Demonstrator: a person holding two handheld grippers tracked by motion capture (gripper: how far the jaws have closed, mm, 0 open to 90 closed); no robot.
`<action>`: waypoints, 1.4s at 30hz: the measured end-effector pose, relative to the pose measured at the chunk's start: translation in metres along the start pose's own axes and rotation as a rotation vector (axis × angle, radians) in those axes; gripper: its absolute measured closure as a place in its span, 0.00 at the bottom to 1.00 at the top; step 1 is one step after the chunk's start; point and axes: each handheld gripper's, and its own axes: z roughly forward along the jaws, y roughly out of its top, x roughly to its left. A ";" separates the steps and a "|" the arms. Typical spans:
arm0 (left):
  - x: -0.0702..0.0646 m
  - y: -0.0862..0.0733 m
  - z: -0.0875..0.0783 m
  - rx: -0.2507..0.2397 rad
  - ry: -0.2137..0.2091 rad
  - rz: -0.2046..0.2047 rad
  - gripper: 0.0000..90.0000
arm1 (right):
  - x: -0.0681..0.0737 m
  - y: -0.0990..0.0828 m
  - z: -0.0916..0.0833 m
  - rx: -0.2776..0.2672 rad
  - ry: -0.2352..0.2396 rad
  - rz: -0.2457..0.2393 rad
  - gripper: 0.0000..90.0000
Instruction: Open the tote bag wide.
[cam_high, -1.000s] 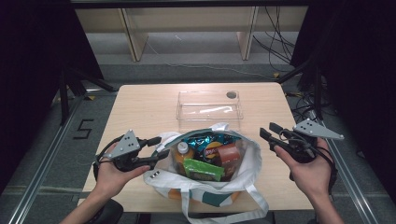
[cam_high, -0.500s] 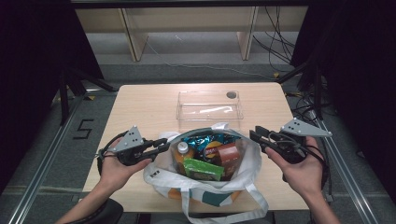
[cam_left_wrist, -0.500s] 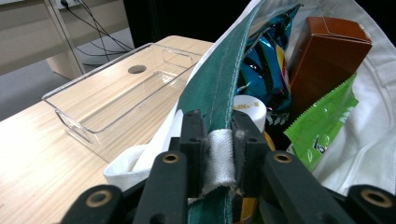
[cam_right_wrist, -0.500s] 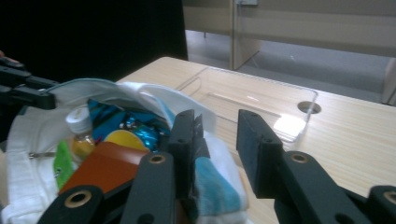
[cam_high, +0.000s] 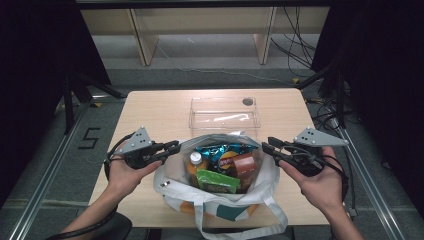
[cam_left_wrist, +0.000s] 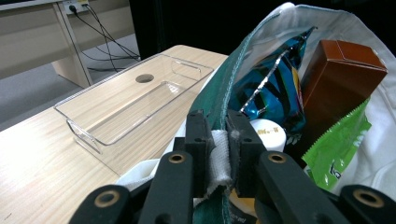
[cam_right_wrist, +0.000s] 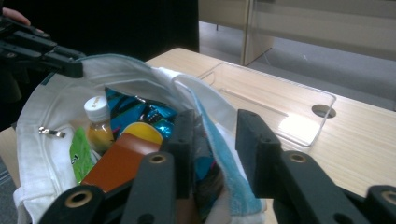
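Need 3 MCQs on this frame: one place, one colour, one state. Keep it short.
1. Where does the clear plastic tray sit?
A. Beyond the white cloth bag on the table
B. Inside the bag
C. On the floor

2. What colour is the cardboard box in the bag?
A. Yellow
B. Brown
C. Grey

3. How is the left tool set?
A. Open above the tray
B. Shut on the bag's rim
C. Shut on the bottle

Answers: 1 A, the high view shows the tray farther up the table than the bag. 2 B, the left gripper view shows a brown carton. 3 B, white fabric is pinched between its jaws.
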 end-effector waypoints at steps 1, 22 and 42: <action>0.000 0.001 0.000 0.001 0.001 0.000 0.89 | 0.001 -0.001 0.001 0.001 -0.018 0.007 0.73; 0.010 0.013 0.011 -0.002 0.007 -0.004 0.91 | -0.012 -0.007 0.018 0.129 -0.070 -0.034 0.95; 0.018 0.007 0.037 0.060 0.035 0.000 0.91 | -0.027 -0.014 0.038 0.144 -0.100 -0.017 0.96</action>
